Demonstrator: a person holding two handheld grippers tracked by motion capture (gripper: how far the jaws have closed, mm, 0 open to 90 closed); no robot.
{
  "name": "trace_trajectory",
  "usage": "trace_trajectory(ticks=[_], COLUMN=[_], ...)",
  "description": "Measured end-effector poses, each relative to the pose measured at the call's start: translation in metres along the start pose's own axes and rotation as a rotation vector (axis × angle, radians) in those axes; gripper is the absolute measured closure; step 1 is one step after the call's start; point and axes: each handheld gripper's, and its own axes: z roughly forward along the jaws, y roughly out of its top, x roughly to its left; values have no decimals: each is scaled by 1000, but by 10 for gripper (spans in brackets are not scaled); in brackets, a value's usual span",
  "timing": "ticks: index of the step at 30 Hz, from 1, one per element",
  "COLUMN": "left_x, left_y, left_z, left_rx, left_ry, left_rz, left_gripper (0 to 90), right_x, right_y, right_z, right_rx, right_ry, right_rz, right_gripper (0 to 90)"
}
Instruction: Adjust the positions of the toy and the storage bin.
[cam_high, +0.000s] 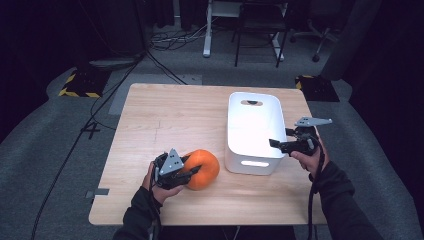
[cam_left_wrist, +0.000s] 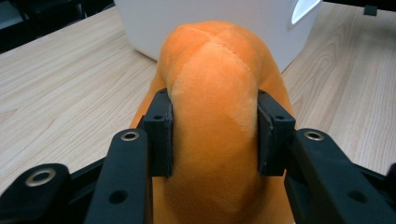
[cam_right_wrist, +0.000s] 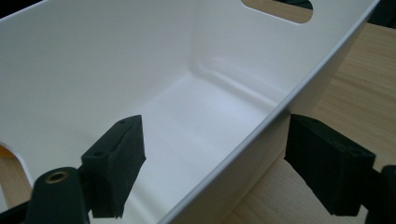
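Left gripper view settles the grip: the left tongs (cam_left_wrist: 212, 135) pinch the orange plush ball (cam_left_wrist: 215, 107) across its middle, both pads sunk into the soft fabric so it bulges above and below them. From the high view, the ball (cam_high: 202, 169) sits on the table (cam_high: 165, 115), just beside the near end of the white bin (cam_high: 254, 131), with the left tongs (cam_high: 192, 172) coming at it from the person's side.

The right tongs (cam_right_wrist: 212, 158) stand spread, one jaw inside the bin (cam_right_wrist: 154, 84) and one outside, straddling its long wall without pressing on it. In the high view they hover at the bin's right rim (cam_high: 280, 145).

The work in hand looks like getting the ball into the bin while the other hand steadies it. To do that well:

- Close the right tongs on the wall first, low enough on the rim that the light bin cannot tip or slide.
- Lift the ball straight up until it clears the near rim; a plush toy squashes, so keep the squeeze firm or it may slip out.
- Carry it over the open middle of the bin, not the edge.
- Whether the ball already clears the table is hard to tell from above, so lift slowly at first.
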Motion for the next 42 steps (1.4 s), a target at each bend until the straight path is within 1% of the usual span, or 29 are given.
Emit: trace_trajectory(ticks=[2, 5, 6, 8, 9, 10, 11, 12, 14, 15, 17, 18, 19, 20, 22, 23, 25, 27, 28, 30, 31, 32, 33, 35, 37, 39, 40, 41, 42], left_x=[0, 0, 0, 0, 0, 0, 1, 1, 1, 0, 0, 0, 0, 0, 0, 0, 0, 0, 0, 0, 0, 1, 1, 0, 0, 1, 1, 1, 1], left_y=[0, 0, 0, -1, -2, -2, -3, -3, -2, -1, -1, -1, 0, 0, -1, -1, -1, -1, -1, -1, -1, -2, -2, -1, -1, -2, -2, -2, -2], left_z=[0, 0, 0, 0, 0, 0, -1, -1, -1, -1, 0, 0, -1, -1, -1, -1, -1, -1, -1, -1, -1, -1, -1, -1, -1, -1, -1, -1, 0], left_rx=[-2, 3, 3, -1, -12, -12, -8, -6, 0, 5, 6, 6, 11, 11, 10, 7, 7, 8, 7, 1, 1, -3, 1, 2, 2, 1, 1, 2, 0], left_ry=[2, 1, 1, 2, 3, 3, 1, 2, 5, 7, 8, 8, 11, 11, 15, 17, 21, 22, 28, 30, 30, 29, 31, 26, 19, 16, 16, 13, 10], left_rz=[-5, 9, 9, 7, 7, 7, 8, 7, 17, 13, 17, 17, 18, 18, 9, 9, 6, 5, 3, -9, -9, -9, -6, -2, -2, 2, 2, -2, -3], left_gripper=[574, 576, 577, 577, 578, 578, 579, 579, 579, 579, 580, 580, 580, 580, 580, 579, 579, 580, 579, 579, 579, 579, 579, 579, 580, 583, 585, 585, 588], right_x=[8, 22, 22, 28, 32, 32, 32, 31, 31, 30, 30, 30, 28, 28, 25, 23, 19, 17, 12, 8, 8, 2, 2, -3, -8, -11, -11, -11, -11], right_y=[3, 7, 7, 10, 11, 11, 12, 12, 12, 11, 9, 9, 4, 4, 0, -7, -14, -18, -30, -41, -41, -56, -56, -69, -88, -100, -100, -105, -114], right_z=[6, 11, 11, 13, 11, 11, 5, 2, -2, -12, -22, -22, -34, -34, -44, -54, -62, -65, -68, -67, -67, -63, -63, -58, -52, -45, -45, -42, -36], right_rx=[5, 17, 17, 30, 21, 21, -11, -21, -35, -56, -70, -70, -90, -90, -117, -122, -146, -145, -129, -103, -103, -64, -64, -29, -4, 31, 31, 51, 73], right_ry=[6, -18, -18, -46, -62, -62, -58, -56, -56, -58, -65, -65, -73, -73, -65, -84, -73, -73, -94, -94, -94, -117, -117, -131, -132, -131, -131, -128, -113], right_rz=[0, -22, -22, -56, -61, -61, -66, -74, -69, -83, -98, -98, -111, -111, -110, -119, -116, -110, -112, -102, -102, -105, -105, -102, -72, -66, -66, -68, -73], right_gripper=[201, 193, 193, 193, 198, 198, 231, 244, 245, 253, 262, 262, 269, 269, 265, 262, 266, 264, 260, 259, 259, 256, 256, 254, 255, 254, 254, 253, 249])
